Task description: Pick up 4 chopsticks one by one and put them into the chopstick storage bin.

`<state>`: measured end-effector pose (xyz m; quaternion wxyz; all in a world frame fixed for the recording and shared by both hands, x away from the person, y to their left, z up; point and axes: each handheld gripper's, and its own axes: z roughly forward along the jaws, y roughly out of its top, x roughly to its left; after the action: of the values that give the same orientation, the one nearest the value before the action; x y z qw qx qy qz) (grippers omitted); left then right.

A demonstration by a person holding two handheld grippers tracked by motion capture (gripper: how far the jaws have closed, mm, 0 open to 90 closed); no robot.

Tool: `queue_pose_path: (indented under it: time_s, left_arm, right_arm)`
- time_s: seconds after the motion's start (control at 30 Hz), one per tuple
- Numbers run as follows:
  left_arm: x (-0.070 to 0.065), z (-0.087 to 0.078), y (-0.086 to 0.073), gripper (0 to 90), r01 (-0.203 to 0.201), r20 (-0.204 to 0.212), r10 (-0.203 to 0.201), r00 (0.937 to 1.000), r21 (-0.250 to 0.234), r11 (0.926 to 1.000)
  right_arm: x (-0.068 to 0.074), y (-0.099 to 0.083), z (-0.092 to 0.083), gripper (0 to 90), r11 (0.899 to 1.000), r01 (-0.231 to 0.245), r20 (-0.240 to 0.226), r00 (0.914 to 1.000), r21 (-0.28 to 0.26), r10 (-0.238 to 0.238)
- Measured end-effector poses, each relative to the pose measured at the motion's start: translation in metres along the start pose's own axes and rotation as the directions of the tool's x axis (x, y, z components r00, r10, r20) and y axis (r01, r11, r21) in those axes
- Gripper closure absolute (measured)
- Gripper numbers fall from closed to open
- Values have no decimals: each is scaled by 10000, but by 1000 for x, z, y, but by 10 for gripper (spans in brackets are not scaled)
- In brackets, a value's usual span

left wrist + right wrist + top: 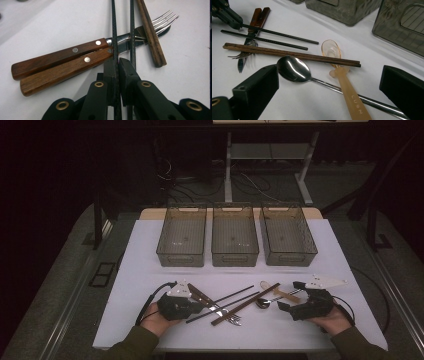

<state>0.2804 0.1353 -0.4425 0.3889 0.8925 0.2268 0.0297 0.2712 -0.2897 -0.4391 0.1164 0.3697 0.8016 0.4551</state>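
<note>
High view: the left gripper (196, 306) is seen at about 7 o'clock on the white table (145, 265), its jaws closed on the near end of a black chopstick (227, 297) that runs away toward 2 o'clock. In the left gripper view the pads are pressed against that thin rod, and a second black chopstick (132, 32) lies just beside it at 1 o'clock, untouched. Both are laid across a wood-handled knife (60, 72) and a wood-handled fork (52, 58), whose handles lie side by side at 9 o'clock; a pair of brown wooden chopsticks (151, 35) crosses the fork tines at 2 o'clock.

The right gripper (291, 300) is held at 5 o'clock on the table with its jaws wide apart and nothing between the pads. Ahead of it, in the right gripper view, a metal spoon (292, 68) and a translucent amber spoon (342, 77) are crossed, the brown pair lying over the amber bowl.

Three smoky plastic bins (235, 249) are lined up at 12 o'clock. Beyond the table the room is dark, with cables and desk legs on the floor.
</note>
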Motion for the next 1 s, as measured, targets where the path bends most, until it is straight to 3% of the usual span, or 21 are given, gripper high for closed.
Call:
queue_pose_path:
  time_s: [0.63,1.0]
  left_arm:
    - [3,-11,2,844,184,-187,-196,9996,-643,9978]
    - [6,-22,1,844,346,-396,-395,9984,-1182,9924]
  right_arm:
    - [0,0,0,24,10000,24,17,10000,-31,-24]
    - [0,0,0,24,10000,40,23,10000,-48,-40]
